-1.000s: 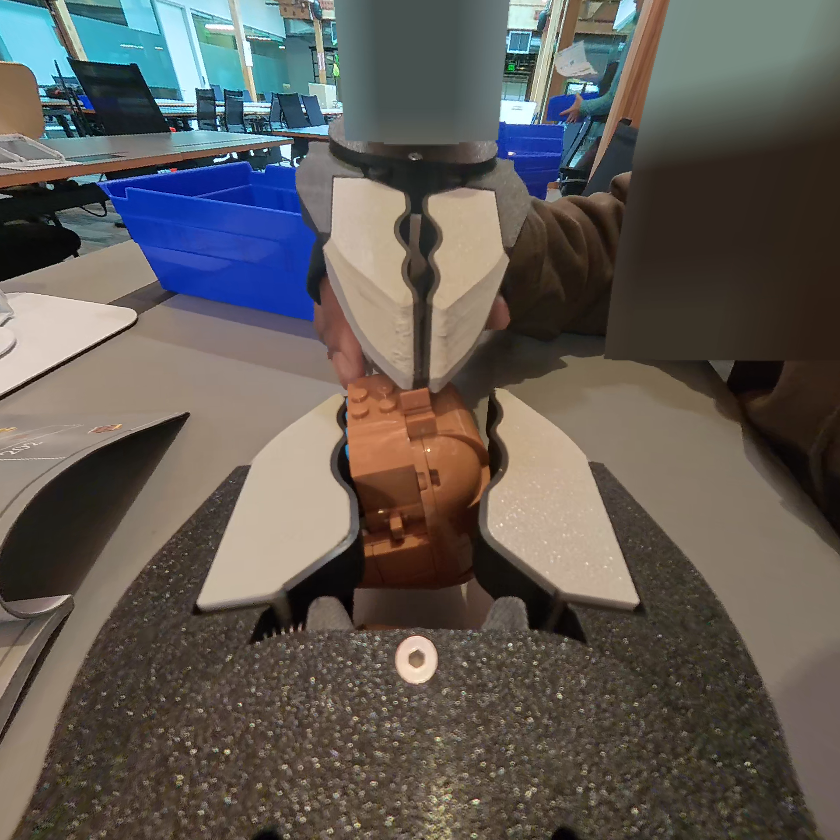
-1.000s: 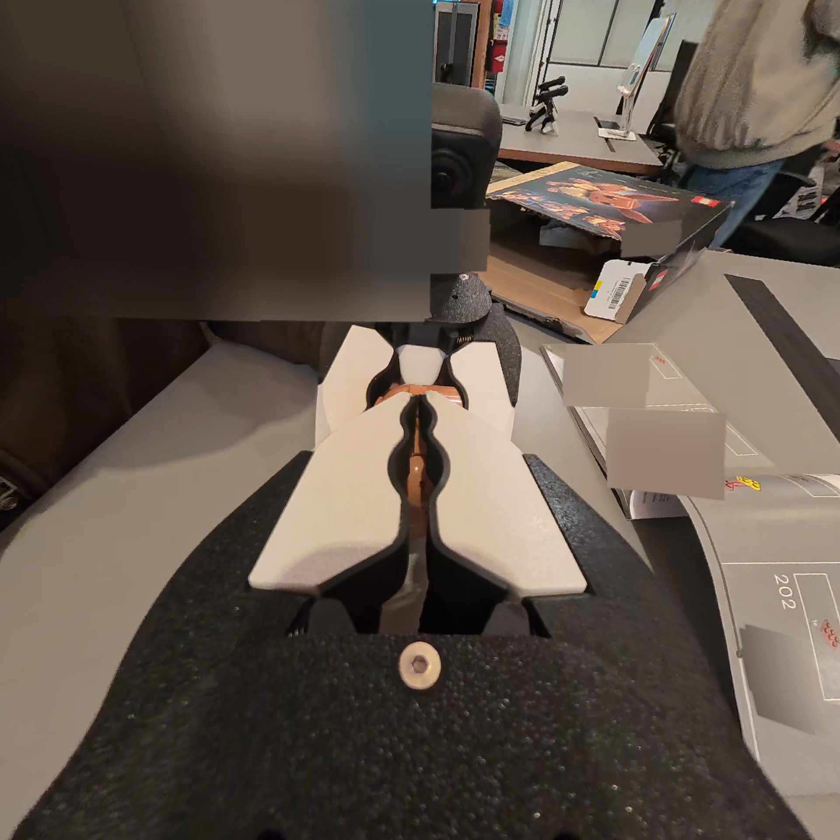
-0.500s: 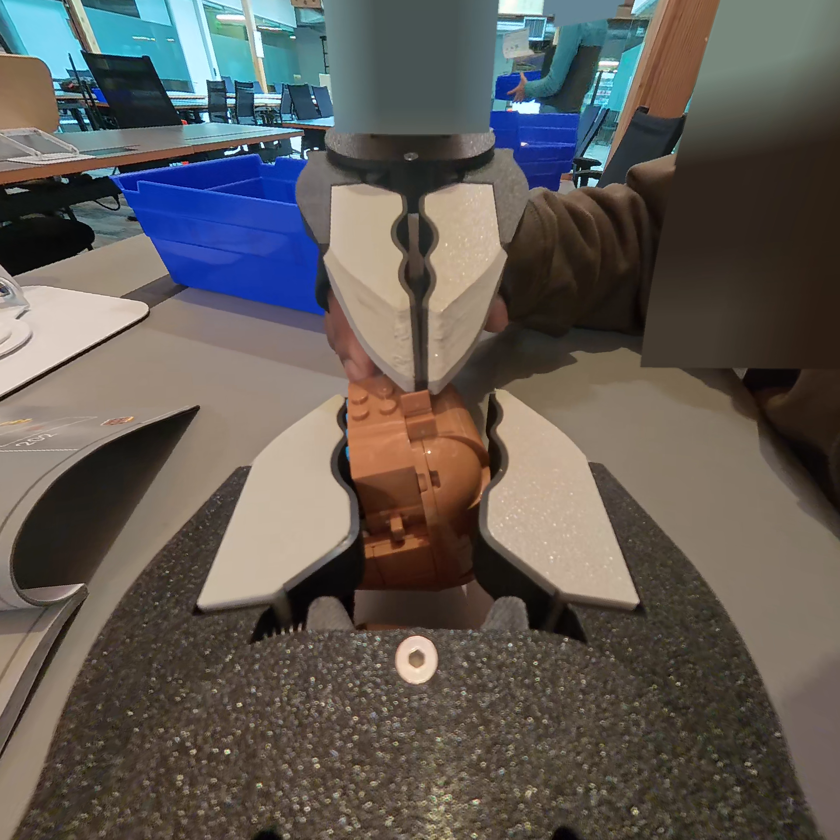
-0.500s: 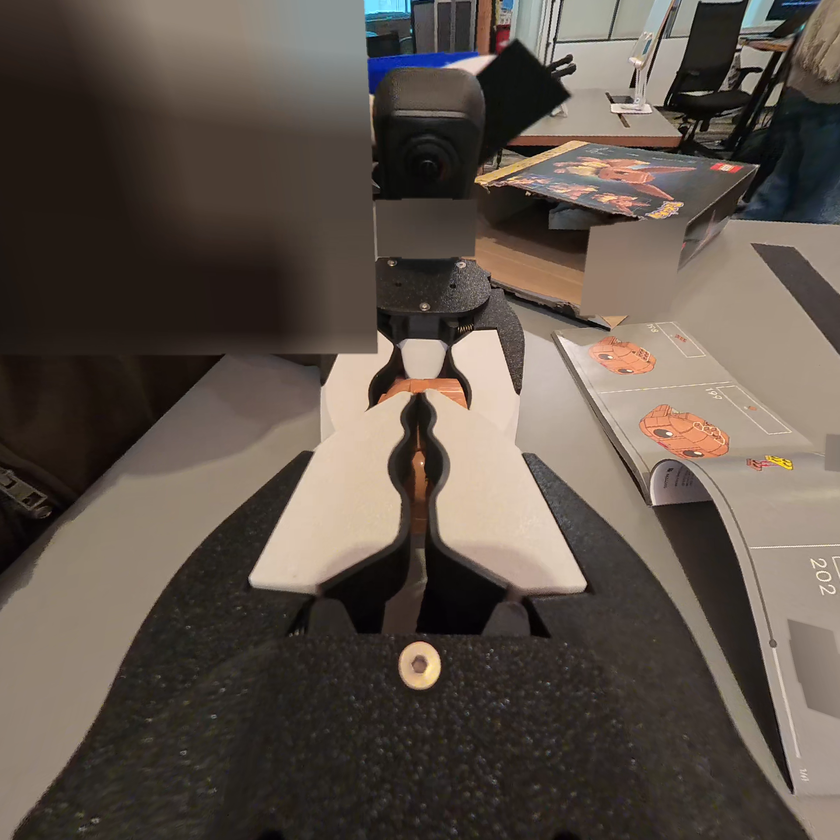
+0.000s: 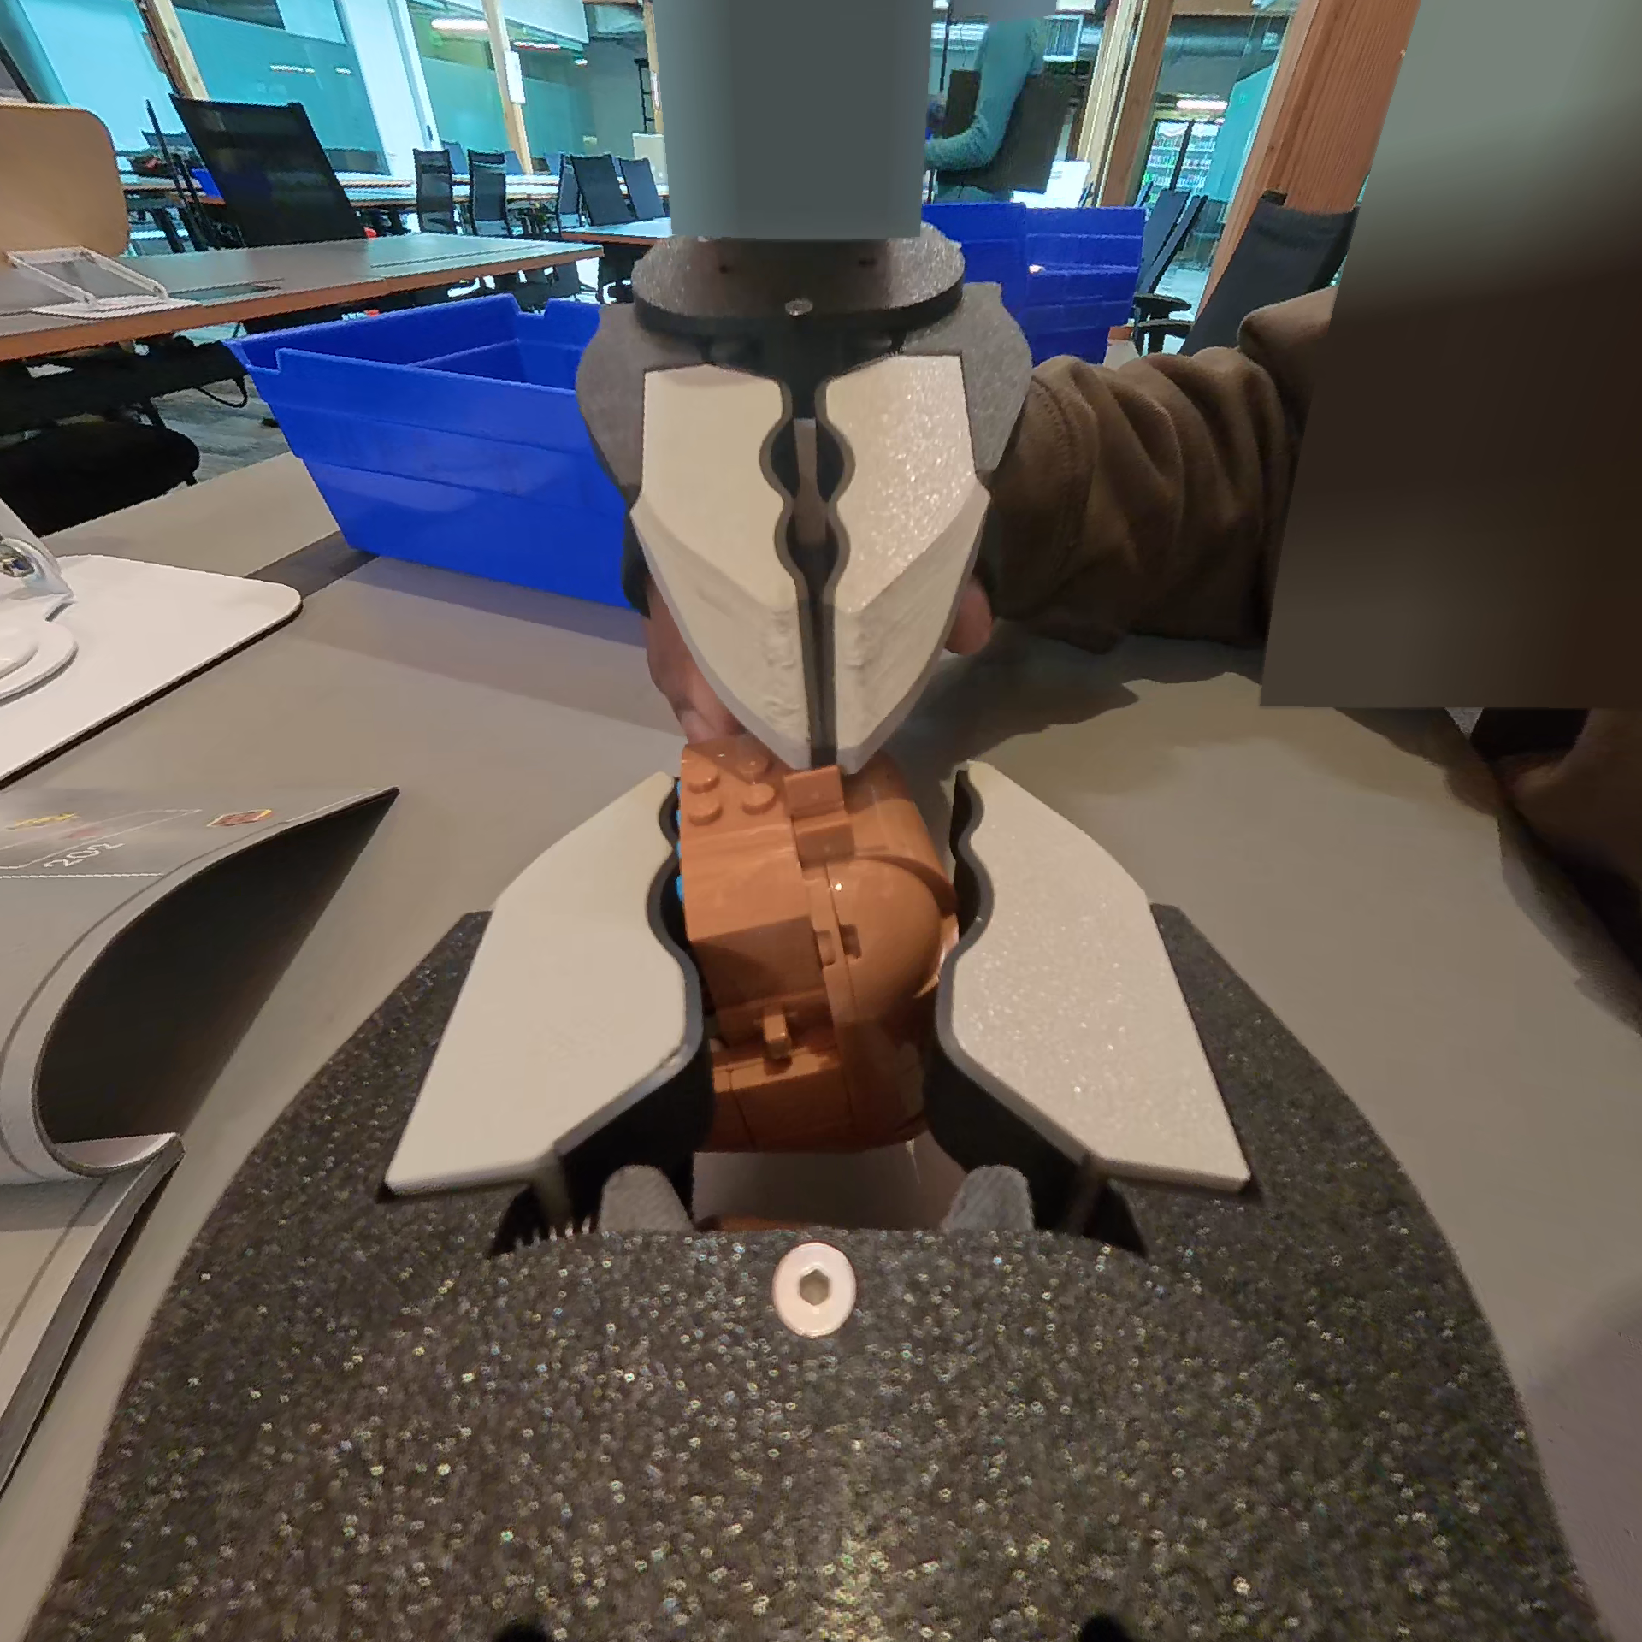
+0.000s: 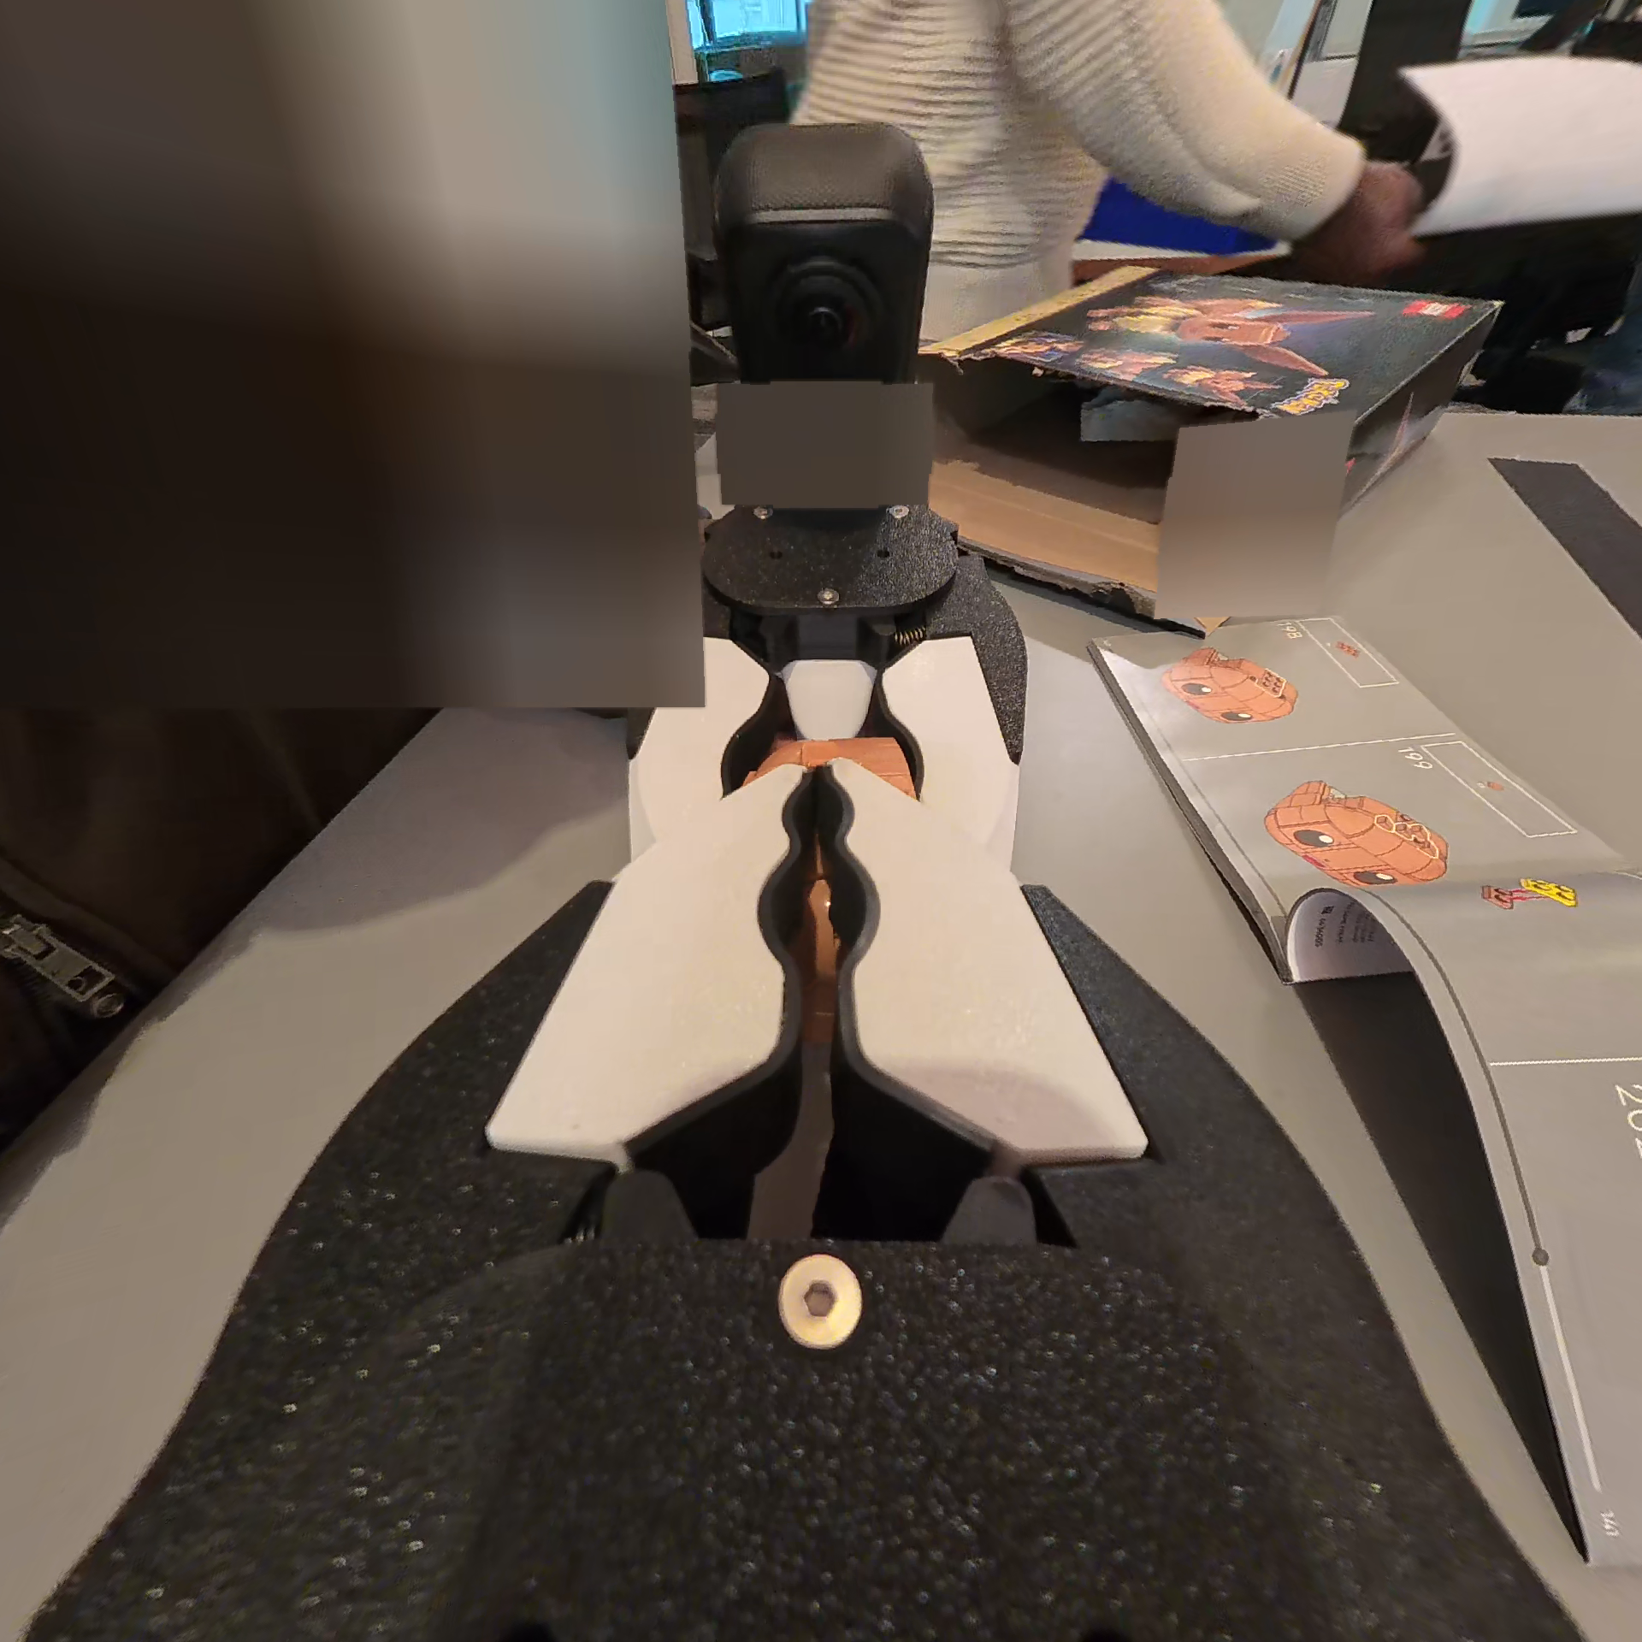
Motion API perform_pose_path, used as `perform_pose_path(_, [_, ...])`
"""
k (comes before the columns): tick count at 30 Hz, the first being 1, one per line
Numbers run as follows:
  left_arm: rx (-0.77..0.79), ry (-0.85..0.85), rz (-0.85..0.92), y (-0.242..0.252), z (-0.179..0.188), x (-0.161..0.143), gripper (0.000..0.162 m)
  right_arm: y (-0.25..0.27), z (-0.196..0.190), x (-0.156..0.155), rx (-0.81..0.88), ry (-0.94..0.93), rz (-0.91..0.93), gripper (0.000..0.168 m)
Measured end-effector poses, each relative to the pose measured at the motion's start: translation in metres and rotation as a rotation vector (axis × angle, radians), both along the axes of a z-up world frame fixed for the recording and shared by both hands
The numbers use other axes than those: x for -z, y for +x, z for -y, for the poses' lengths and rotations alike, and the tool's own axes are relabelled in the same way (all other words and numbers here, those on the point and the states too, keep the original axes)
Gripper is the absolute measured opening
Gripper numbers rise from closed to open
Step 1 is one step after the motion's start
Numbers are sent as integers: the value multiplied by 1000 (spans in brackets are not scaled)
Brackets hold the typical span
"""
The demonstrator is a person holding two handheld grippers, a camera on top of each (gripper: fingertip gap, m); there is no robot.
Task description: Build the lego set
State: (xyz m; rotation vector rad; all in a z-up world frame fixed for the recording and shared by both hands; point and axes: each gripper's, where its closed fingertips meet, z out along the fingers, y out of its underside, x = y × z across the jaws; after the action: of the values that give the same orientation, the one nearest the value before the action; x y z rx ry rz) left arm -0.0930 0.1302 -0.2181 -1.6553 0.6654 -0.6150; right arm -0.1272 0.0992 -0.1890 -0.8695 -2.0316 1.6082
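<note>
Left gripper (image 5: 813, 888) fingers clamp the brown lego model (image 5: 813, 960) between them; right gripper (image 5: 822, 755) fingers, pressed together, touch its top.

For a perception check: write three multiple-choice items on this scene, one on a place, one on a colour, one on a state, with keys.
1. Where does the instruction booklet lie in the left wrist view?
A. left of the gripper
B. inside the bin
C. on the box

2. What colour is the bin?
A. red
B. blue
C. green

3. How is the left gripper?
A. open and empty
B. lying on the table
C. shut on the brown lego model

Answers: A, it curls at the left edge; B, its walls are blue; C, both fingers press the model's sides.
</note>
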Motion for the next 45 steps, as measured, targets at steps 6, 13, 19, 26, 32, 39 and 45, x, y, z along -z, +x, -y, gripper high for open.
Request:
perform_pose_path(6, [-26, 23, 27, -5, -3, -5, 57, -8, 1, -8, 70, 66, -69, 0])
perform_pose_path(13, [-116, 23, 59, -23, -12, -8, 57, -5, -48, -40, 516, 93, -279, 9])
perform_pose_path(19, [-176, 9, 59, -34, -18, -6, 57, 55, -85, 45, 859, 340, -20, 6])
perform_pose_path(26, [-191, 13, 6, -34, -19, -2, 57, 116, -126, 86, 1124, 634, 268, 0])
perform_pose_path(32, [-177, 26, -55, -28, -17, 2, 57, 103, -140, 84, 1159, 511, 270, 4])
perform_pose_path(39, [-178, 31, -66, -27, -17, 3, 57, 93, -164, 89, 1238, 494, 330, 8])
perform_pose_path(45, [-161, 31, -55, -22, -15, 2, 57, 95, -181, 87, 1332, 499, 347, 18])
